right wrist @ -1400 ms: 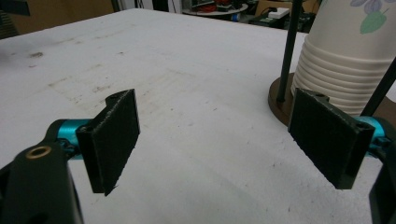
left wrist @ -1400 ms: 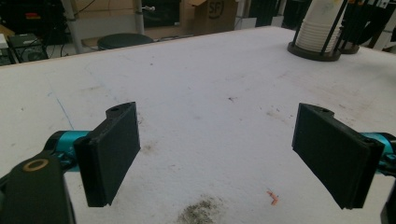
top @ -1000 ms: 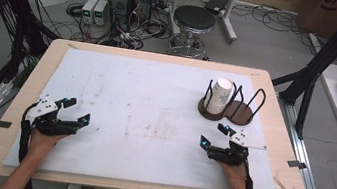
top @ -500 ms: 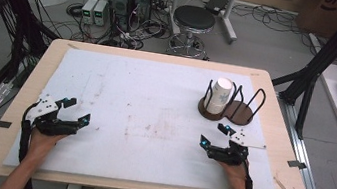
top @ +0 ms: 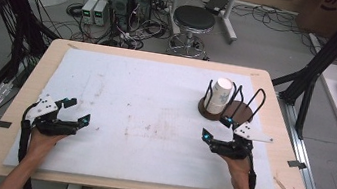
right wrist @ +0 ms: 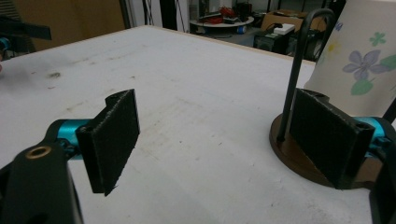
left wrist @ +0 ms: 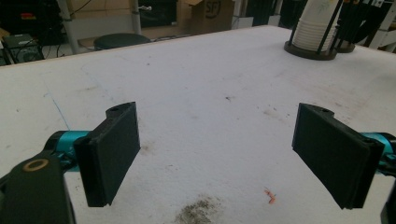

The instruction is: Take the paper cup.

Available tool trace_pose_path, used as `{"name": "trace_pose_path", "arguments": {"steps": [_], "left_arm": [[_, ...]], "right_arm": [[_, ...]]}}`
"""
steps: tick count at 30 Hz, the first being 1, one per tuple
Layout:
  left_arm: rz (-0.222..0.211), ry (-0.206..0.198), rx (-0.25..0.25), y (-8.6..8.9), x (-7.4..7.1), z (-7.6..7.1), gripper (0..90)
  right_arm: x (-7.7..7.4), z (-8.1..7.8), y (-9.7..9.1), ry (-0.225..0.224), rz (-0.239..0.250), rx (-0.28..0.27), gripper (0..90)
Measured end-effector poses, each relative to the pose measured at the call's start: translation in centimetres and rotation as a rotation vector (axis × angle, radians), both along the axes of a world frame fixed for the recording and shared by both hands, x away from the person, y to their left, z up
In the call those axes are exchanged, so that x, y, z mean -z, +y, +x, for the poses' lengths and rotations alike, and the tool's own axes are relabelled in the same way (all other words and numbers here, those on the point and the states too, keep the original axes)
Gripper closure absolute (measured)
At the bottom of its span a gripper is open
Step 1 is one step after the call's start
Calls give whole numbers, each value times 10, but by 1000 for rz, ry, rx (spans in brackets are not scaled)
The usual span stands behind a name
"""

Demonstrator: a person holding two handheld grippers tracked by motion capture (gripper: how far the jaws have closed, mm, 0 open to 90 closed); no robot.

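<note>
While both grippers sit near the table's near edge with nothing between their jaws, the work looks to be at its opening step: a reach for the cups has hardly begun. At the near left corner the left gripper rests low over the white foam sheet that covers the pale wooden table, its jaws standing wide and empty, well apart from everything else. Toward the near right, the right gripper hangs just above the sheet, jaws also spread wide and bare, its tips pointing at the holder just beyond it. That holder is a round dark brown wooden base with black wire hoops, standing close to the table's right edge about midway back, and in it leans a tilted stack of white paper cups printed with flowers. In the right gripper view one black hoop rises directly between the jaws and the cup stack, so I judge the next move calls for coming in above or beside the hoops, then closing gently on the top cup so its thin wall does not crush. Brown stains mark the sheet's middle; nothing else lies on it. Beyond the far edge stand a black round stool and computer boxes among tangled cables on the floor.
</note>
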State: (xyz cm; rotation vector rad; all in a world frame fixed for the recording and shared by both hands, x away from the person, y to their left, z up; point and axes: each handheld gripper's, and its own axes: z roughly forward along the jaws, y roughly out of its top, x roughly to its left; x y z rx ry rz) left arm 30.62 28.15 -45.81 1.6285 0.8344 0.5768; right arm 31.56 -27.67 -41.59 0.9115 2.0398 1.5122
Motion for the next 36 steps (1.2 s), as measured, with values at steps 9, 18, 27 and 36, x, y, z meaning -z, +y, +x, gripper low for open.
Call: {"name": "trace_pose_path", "arguments": {"steps": [9, 18, 27, 36], "left_arm": [[-1, 3, -3, 0, 0, 0, 150], [-1, 4, -3, 0, 0, 0, 150], [0, 4, -4, 0, 0, 0, 150], [1, 4, -3, 0, 0, 0, 150]], "right_arm": [[-24, 4, -11, -7, -19, -18, 169], [-54, 9, -15, -5, -26, -27, 169], [-84, 20, -20, -9, -54, -7, 169], [-111, 31, -17, -23, -90, -7, 150]]}}
